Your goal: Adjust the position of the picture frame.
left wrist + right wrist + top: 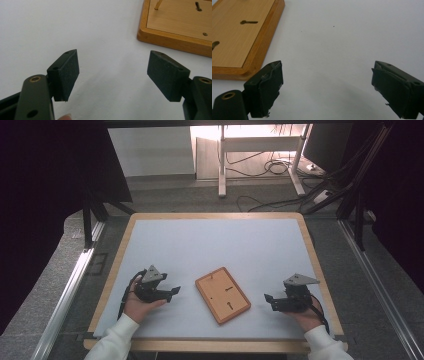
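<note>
While the white table (210, 245) carries one wooden board (222, 294) lying flat at centre, left gripper (167, 292) and right gripper (270, 301) flank it — jaws apart, empty. Recommended: approach level, clamp opposite raised edges squarely.

board: wooden plaque (222, 294), rect., back side up, raised rim, two keyhole slots
pose: lies flat, turned diagonal
spot: white mat, near edge, btw my two grippers, apart from both
</note>
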